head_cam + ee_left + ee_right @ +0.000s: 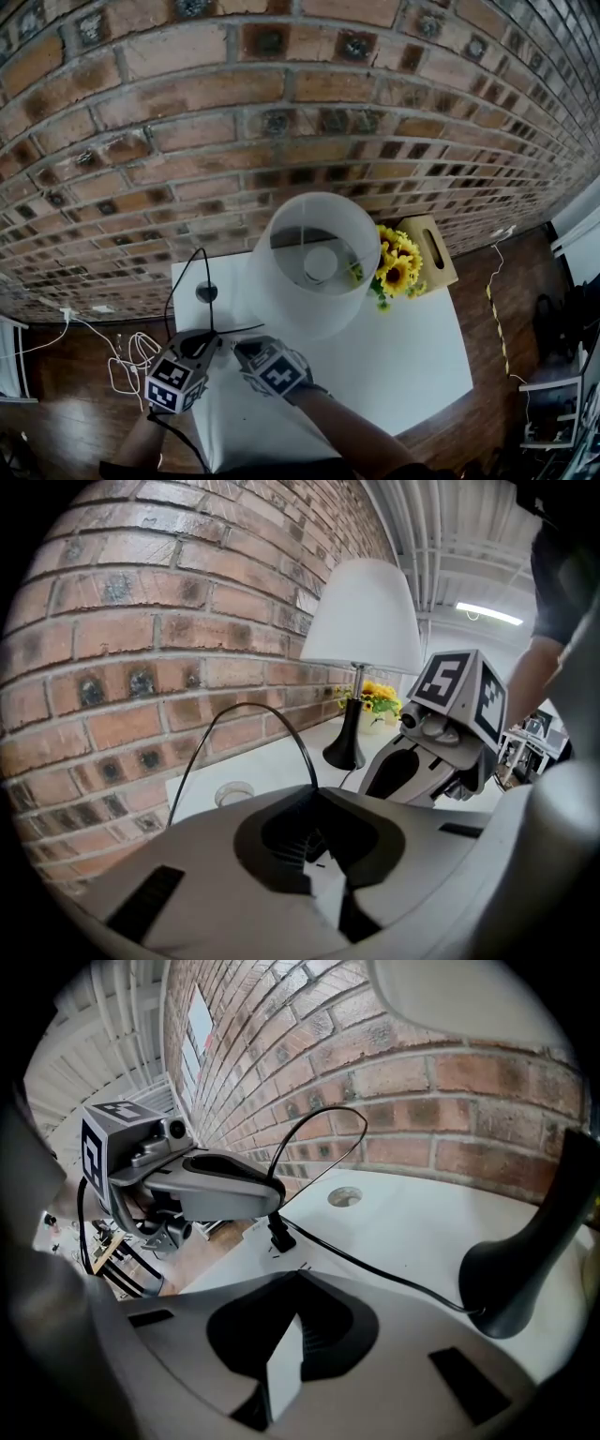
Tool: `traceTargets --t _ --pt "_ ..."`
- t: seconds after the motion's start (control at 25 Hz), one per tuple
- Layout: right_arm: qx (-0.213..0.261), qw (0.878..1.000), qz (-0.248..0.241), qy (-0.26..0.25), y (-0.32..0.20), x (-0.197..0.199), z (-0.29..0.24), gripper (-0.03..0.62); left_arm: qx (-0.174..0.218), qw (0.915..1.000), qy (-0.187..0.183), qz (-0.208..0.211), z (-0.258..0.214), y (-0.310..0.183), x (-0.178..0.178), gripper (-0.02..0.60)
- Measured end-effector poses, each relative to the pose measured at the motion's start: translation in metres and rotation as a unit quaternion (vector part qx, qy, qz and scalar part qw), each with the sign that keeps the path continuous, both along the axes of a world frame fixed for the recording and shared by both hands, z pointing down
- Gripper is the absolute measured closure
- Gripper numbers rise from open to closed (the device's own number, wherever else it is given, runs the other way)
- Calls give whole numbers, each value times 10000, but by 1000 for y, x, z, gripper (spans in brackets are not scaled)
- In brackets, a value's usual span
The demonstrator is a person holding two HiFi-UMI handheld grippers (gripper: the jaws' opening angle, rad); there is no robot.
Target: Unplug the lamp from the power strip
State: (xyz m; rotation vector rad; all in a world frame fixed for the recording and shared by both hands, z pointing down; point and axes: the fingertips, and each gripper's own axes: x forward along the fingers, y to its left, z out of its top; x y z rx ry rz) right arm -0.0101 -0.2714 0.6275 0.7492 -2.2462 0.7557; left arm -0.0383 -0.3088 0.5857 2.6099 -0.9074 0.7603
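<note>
Head view: a white table (412,356) stands against a brick wall (187,122). On it are the lamp (314,267) with its wide white shade, yellow flowers (398,267) just beside the shade, and a wooden box (429,248) behind them. A black cord (178,281) loops up over the table's left part. The left gripper (214,342) and right gripper (242,347) sit close together at the front left of the table, tips toward each other. White cables (131,361) lie on the wooden floor to the left.

Left gripper view: the jaws are pressed together and the cord (225,726) arches down into their tip. The lamp's black base (345,747) stands further along the table, and the right gripper (375,778) is just beside it on the right.

Right gripper view: its own jaws meet at the tip with nothing between them. Ahead, the left gripper (272,1199) pinches the black plug (277,1232), which hangs tip down close over the table, near its edge. From the plug the cord runs across the tabletop to the lamp base (525,1269) at the right. A round disc (344,1196) is set in the table near the wall
</note>
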Motion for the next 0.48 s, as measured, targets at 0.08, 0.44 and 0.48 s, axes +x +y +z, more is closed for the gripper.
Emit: traceTargets --t 0.08,0.44,0.48 --pt "-10 10000 15 10 0 1 1 599 -61 9999 131 -54 -1 -2 0 565" --pt "-34 10000 79 17 -2 2 1 599 -168 9990 350 -229 -4 -1 -1 565" --pt "-44 10000 79 -6 -2 1 1 599 -154 9990 359 -233 -5 0 -2 565"
